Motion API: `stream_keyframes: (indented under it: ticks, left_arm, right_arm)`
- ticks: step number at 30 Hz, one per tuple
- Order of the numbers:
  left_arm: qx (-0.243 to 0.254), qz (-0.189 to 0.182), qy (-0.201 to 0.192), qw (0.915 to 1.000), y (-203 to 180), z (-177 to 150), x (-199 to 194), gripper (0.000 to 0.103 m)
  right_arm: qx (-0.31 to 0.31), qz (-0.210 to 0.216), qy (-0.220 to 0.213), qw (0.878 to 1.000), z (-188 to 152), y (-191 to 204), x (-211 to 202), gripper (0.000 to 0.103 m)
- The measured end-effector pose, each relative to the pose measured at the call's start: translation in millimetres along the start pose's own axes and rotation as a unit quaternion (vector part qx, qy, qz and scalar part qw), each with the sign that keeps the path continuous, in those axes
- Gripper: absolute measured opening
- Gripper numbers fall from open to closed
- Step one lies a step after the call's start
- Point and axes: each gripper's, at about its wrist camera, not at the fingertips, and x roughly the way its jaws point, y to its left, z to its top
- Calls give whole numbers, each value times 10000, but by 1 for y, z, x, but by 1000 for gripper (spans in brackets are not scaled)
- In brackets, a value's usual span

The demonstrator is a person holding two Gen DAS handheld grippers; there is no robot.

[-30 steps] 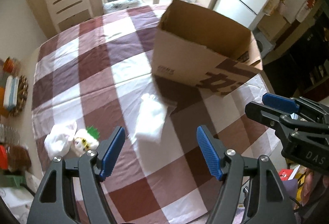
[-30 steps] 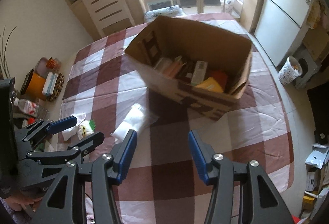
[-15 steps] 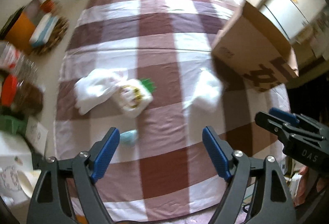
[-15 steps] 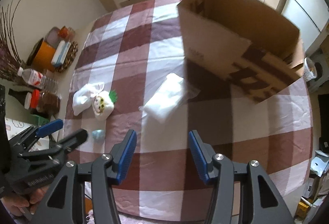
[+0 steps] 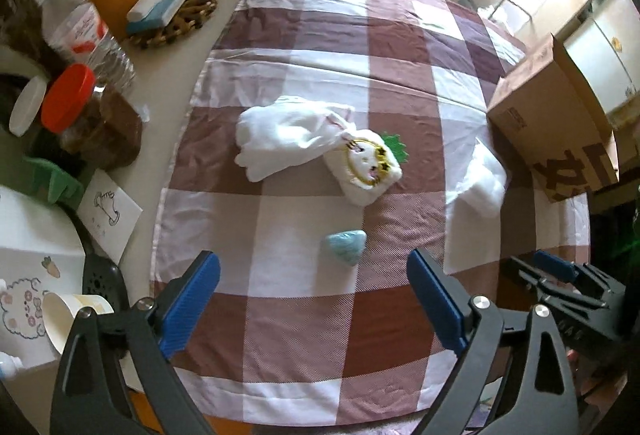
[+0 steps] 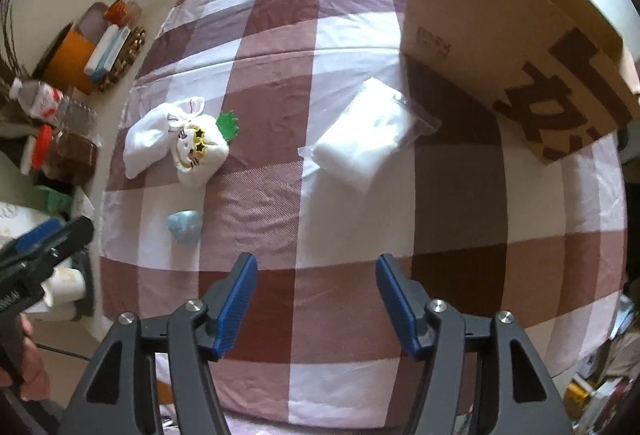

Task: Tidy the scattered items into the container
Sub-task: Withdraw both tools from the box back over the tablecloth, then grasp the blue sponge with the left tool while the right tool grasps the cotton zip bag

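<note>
Left tongs [image 5: 312,299]: spread wide above the checked tabletop [image 5: 304,335], nothing between the blue pads; jaws have just been opening.
Right tongs [image 6: 316,299]: parted and empty over a dark square of the cloth; jaws have just been opening.
Cardboard box [image 6: 516,47]: upright at the far right of the tabletop, dark lettering on its near side.
White packet [image 6: 364,143]: clear-wrapped, lying flat just beside the box's near corner.
Cat-face pouch [image 5: 366,165]: white with a green leaf tab, touching a crumpled white cloth [image 5: 280,135] near the cloth's left edge.
Pale blue lump [image 5: 346,245]: alone, nearest the left tongs, short of the pads.
Off the cloth: bottle [image 5: 80,27], red-lidded jar [image 5: 88,119] at left.
</note>
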Motion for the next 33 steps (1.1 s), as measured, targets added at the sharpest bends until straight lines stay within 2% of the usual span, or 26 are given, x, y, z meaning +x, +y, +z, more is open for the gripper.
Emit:
stream_keyframes:
  ticks: [7, 13, 18, 25, 28, 33]
  left_arm:
    - [-276, -114, -114, 9995, 33, -3, 5, 96]
    - [-217, -235, 74, 9995, 43, -6, 19, 102]
    - [-195, -530, 343, 9978, 34, -9, 43, 103]
    - [218, -296, 676, 9970, -1, -12, 90, 102]
    - [370, -77, 719, 9967, -13, -10, 102, 102]
    - [340, -145, 724, 9967, -22, -6, 112, 102]
  right_arm:
    - [169, 108, -40, 9998, 3, 3, 5, 63]
    - [453, 274, -171, 9985, 4, -5, 8, 63]
    - [795, 199, -193, 9964, 10, -20, 14, 63]
    - [1042, -29, -338, 9940, 37, -39, 27, 63]
    - [1244, 79, -271, 9918, 53, -45, 39, 63]
    - [1414, 68, -165, 9898, 74, -48, 63, 63]
